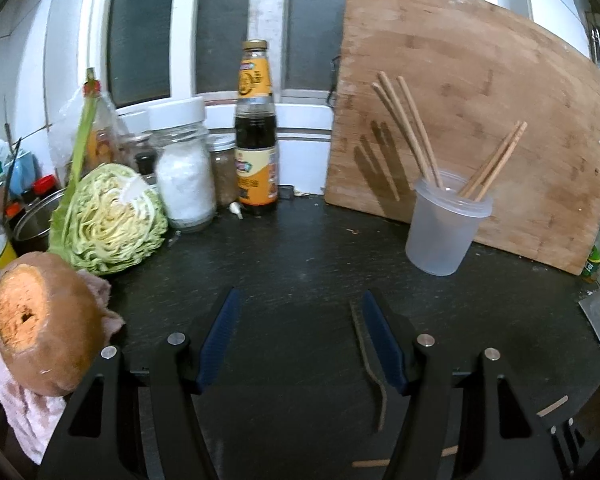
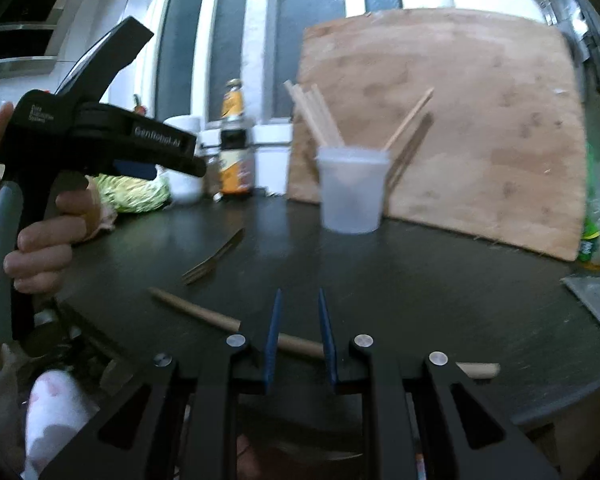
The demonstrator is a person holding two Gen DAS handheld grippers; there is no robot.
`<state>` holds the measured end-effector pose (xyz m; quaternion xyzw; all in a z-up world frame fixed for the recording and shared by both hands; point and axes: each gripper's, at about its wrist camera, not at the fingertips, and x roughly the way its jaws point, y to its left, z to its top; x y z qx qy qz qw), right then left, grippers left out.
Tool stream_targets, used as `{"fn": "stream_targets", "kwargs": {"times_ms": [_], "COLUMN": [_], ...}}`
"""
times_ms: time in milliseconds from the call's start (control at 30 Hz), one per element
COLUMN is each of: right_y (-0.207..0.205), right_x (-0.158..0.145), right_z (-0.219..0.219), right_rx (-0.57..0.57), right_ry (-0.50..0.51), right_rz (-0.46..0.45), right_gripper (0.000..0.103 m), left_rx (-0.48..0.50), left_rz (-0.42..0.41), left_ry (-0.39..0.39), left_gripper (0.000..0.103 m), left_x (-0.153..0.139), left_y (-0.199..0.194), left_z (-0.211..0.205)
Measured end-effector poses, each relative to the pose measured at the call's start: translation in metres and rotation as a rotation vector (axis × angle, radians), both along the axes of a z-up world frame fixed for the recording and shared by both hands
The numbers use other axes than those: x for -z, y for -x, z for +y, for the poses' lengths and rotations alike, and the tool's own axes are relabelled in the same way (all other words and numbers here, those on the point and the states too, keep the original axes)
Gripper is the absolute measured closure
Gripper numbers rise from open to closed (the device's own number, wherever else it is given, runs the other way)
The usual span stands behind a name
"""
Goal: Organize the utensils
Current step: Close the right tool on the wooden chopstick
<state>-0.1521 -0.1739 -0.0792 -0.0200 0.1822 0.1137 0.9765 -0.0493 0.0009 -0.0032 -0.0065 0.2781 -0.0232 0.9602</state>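
Brown chopsticks (image 1: 410, 132) stood in a clear cup (image 1: 444, 224).
Held both grippers, left gripper (image 1: 300, 300) and right gripper (image 2: 300, 296), apart and empty.

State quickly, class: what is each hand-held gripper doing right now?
Left hand-held gripper: open, holding nothing; a fork lies beside one finger.
Right hand-held gripper: open, holding nothing; a chopstick lies on the counter beneath it.

chopsticks (image 1: 416, 136) upright in translucent cup (image 1: 444, 228); fork (image 2: 214, 258) flat on counter.
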Motion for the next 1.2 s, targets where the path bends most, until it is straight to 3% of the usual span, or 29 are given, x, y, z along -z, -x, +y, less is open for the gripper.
{"fn": "stream_targets", "kwargs": {"times_ms": [33, 100, 300, 567, 767, 1033, 1200], "right_y": [0.0, 0.001, -0.002, -0.023, -0.04, -0.053, -0.063], "right_x": [0.001, 0.002, 0.009, 0.005, -0.001, -0.004, -0.012], "right_z": [0.003, 0.009, 0.013, -0.001, -0.009, 0.009, 0.015], "right_rx": [-0.006, -0.007, 0.015, 0.101, 0.154, 0.226, 0.232], "right_ry": [0.013, 0.051, 0.132, 0.098, 0.025, 0.034, 0.027], "right_rz": [0.0, -0.005, 0.011, 0.065, 0.159, 0.207, 0.311], "right_gripper": [0.063, 0.056, 0.056, 0.056, 0.066, 0.089, 0.092], "left_rx": [-0.005, -0.018, -0.045, -0.035, -0.033, -0.031, -0.034], "left_rz": [-0.001, -0.004, -0.008, 0.004, 0.016, 0.019, 0.012], "left_ry": [0.002, 0.004, 0.036, 0.061, 0.067, 0.073, 0.076], "left_gripper": [0.04, 0.04, 0.04, 0.04, 0.04, 0.04, 0.04], "left_x": [0.0, 0.0, 0.0, 0.003, 0.008, 0.009, 0.008], "left_y": [0.001, 0.003, 0.004, -0.001, -0.003, -0.002, 0.001], "left_z": [0.004, 0.01, 0.023, 0.018, 0.013, 0.011, 0.014]}}
